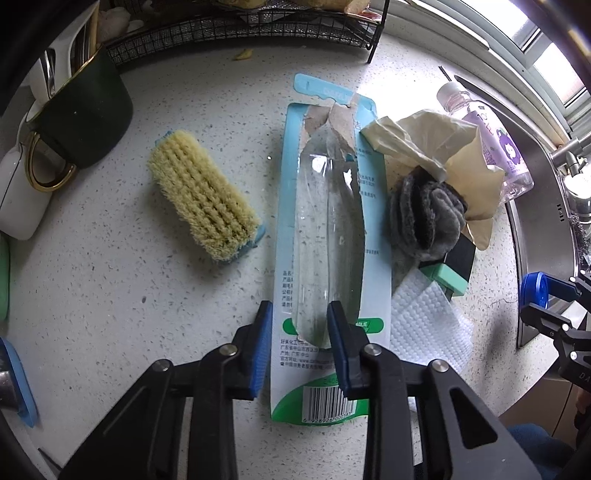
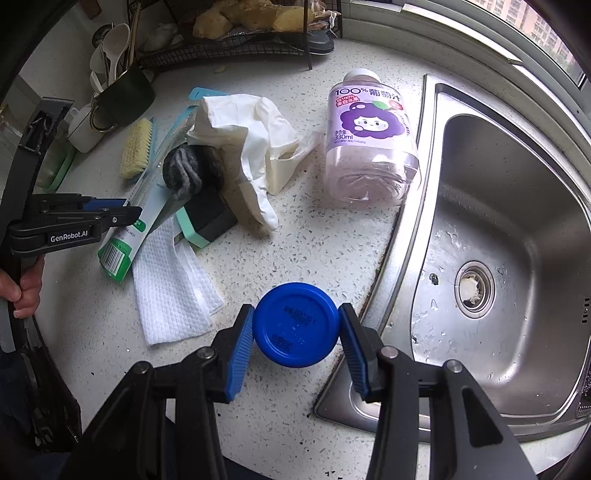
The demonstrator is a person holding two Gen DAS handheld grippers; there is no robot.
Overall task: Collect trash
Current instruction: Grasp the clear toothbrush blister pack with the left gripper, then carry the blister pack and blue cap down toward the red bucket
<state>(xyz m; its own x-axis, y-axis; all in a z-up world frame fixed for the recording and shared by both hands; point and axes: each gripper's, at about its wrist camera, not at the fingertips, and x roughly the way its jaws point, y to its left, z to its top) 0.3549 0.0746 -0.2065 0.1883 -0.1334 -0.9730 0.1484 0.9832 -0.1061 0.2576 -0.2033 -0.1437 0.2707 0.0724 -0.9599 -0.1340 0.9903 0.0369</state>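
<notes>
An empty toothbrush blister pack [image 1: 328, 229], a teal card with a clear bubble, lies flat on the speckled counter. My left gripper [image 1: 299, 314] points down over its barcode end. The jaws are narrow, one pad at the card's left edge and one at the bubble's right side. A strip of card shows between the left pad and the bubble. From the right wrist the left gripper [image 2: 125, 208] sits over the same pack [image 2: 147, 206]. My right gripper [image 2: 296, 309] is shut on a round blue cap [image 2: 295, 325] above the counter beside the sink.
An empty grape juice bottle [image 2: 369, 147] lies by the steel sink [image 2: 517, 221]. A cream glove [image 2: 258, 140], grey cloth [image 2: 188, 170], paper towel [image 2: 170, 295] and dark green-banded block [image 2: 210, 221] crowd the pack. A scrub brush [image 1: 203, 195], green mug [image 1: 85, 110] and wire rack [image 1: 240, 33] stand behind.
</notes>
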